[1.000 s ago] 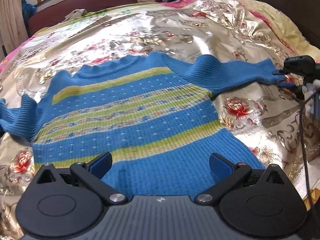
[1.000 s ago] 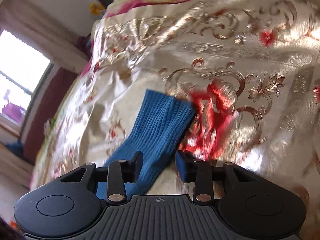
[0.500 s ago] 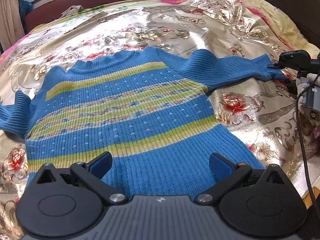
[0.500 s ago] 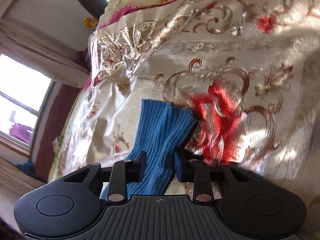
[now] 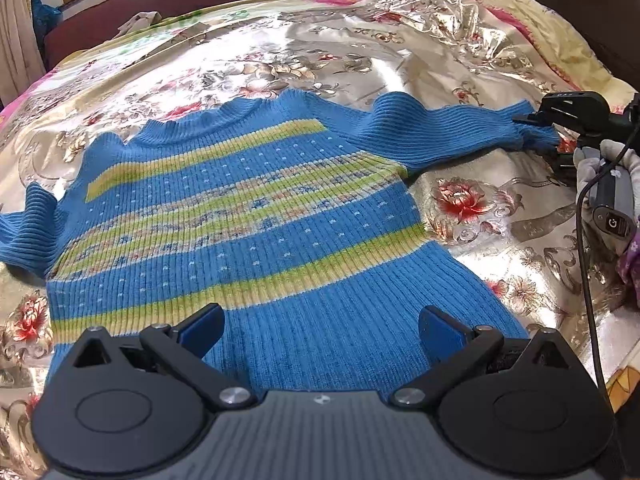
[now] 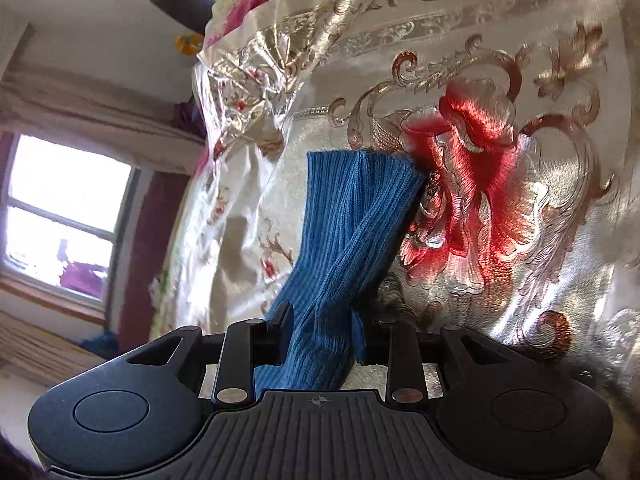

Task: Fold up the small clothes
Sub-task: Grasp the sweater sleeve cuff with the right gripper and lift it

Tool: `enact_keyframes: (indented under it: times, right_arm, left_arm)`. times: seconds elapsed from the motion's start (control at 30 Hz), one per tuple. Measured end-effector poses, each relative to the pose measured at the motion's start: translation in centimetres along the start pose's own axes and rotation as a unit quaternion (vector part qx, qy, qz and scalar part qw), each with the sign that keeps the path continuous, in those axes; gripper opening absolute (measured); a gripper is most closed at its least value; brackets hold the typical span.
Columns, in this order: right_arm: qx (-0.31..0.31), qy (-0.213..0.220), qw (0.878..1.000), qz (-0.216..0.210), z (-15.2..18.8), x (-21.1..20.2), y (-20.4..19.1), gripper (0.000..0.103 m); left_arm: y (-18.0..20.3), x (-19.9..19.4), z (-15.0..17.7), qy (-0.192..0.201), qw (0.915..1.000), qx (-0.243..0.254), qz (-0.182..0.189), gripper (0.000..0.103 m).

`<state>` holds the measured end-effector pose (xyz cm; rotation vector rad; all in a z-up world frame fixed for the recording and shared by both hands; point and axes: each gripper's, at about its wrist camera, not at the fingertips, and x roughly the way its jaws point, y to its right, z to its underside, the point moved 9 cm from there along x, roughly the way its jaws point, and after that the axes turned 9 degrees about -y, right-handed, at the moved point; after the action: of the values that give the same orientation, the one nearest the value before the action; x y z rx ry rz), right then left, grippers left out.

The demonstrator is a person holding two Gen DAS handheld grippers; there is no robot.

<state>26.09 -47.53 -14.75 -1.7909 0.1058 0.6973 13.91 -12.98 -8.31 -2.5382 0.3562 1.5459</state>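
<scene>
Sweater (image 5: 248, 240): blue knit with yellow-green stripes, spread flat on the bed's satin floral cover (image 5: 472, 208) — hem nearest the left camera.
Sleeve (image 6: 352, 240): stretched out to the sweater's right, cuff end bunched.
Right gripper (image 6: 318, 334): fingers closed partway, pinching the sleeve cuff between them.
Left gripper (image 5: 320, 326): fingers spread wide over the hem — holding nothing.

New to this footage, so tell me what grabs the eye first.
A blue sweater with yellow-green stripes lies spread flat on a shiny gold floral bedspread, filling the middle of the left wrist view. The right gripper pinches its sleeve cuff beside a big red embroidered flower. The left gripper hangs open over the hem.
</scene>
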Motion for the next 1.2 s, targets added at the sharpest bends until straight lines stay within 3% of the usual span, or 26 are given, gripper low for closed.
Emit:
enact_keyframes:
  times: [0.17, 0.77, 0.93, 1.1, 1.2]
  right_arm:
    - [0.0, 0.008, 1.0, -0.01, 0.2, -0.5, 0.5, 0.022]
    - [0.043, 0.041, 0.998, -0.034, -0.5, -2.2, 1.5, 0.024]
    - [0.061, 0.075, 0.993, -0.06, -1.7, -3.7, 1.6, 0.027]
    - [0.053, 0.069, 0.994, -0.06, -2.1, -4.0, 1.8, 0.027]
    - [0.062, 0.068, 0.992, -0.088, -2.1, -3.9, 1.5, 0.027]
  left_arm:
    - [-0.1, 0.3, 0.1, -0.005, 1.0, -0.001, -0.001, 0.103]
    - [-0.8, 0.4, 0.3, -0.006, 0.9999, -0.016, 0.0, 0.103]
    - [-0.8, 0.3, 0.3, -0.004, 0.9999, -0.014, -0.003, 0.103]
    - [-0.5, 0.5, 0.5, -0.01, 0.9999, -0.011, -0.001, 0.103]
    - [-0.4, 0.5, 0.5, -0.009, 0.9999, -0.006, -0.003, 0.103]
